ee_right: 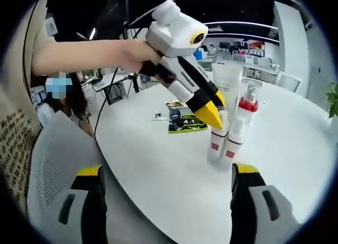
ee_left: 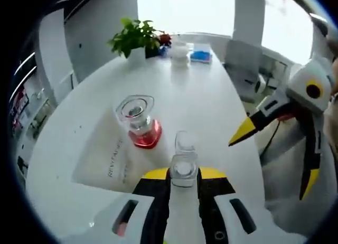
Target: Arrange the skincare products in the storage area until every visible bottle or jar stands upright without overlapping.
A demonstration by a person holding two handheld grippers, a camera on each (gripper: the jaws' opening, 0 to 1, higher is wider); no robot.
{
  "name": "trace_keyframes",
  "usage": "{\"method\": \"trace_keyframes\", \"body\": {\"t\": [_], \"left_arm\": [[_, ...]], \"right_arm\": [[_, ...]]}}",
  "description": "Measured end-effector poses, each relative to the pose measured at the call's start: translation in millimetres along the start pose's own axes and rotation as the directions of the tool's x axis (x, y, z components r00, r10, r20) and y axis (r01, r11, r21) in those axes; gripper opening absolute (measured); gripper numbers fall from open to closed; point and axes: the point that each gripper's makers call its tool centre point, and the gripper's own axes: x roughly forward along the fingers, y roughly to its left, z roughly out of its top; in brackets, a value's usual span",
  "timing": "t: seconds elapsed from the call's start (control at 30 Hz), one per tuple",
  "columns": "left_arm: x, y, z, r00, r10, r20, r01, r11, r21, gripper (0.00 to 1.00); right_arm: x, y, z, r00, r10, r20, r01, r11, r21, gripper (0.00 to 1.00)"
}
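Table top (ee_left: 211, 101), big, round and white, holds it all. Left gripper (ee_right: 214, 114) pinches a slim white bottle with a clear cap (ee_right: 216, 141), upright beside a bottle with a red band (ee_right: 240, 125). Right gripper (ee_right: 166, 202) is spread wide, empty. Next, I think: let go gently so neither tips.

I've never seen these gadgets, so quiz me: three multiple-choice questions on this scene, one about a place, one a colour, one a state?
1. Where is the clear-capped bottle? A between the left gripper's jaws; B on a chair; C on the floor
2. The other bottle's band is? A blue; B red; C green
3. The right gripper is? A shut on a tube; B open, empty; C gripping a cup

A, the jaws flank it; B, a red ring sits beneath its cap; B, jaws apart, nothing between.
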Motion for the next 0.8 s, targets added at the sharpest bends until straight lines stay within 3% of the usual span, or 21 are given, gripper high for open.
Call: {"method": "trace_keyframes", "body": {"t": [0.8], "left_arm": [[-4.0,1.3,-11.7,1.0,0.023,-0.018,-0.023,0.999,-0.028,0.29]], "right_arm": [[0.9,-4.8,2.0,1.0,-0.006,0.013,0.006,1.0,0.016,1.0]]}}
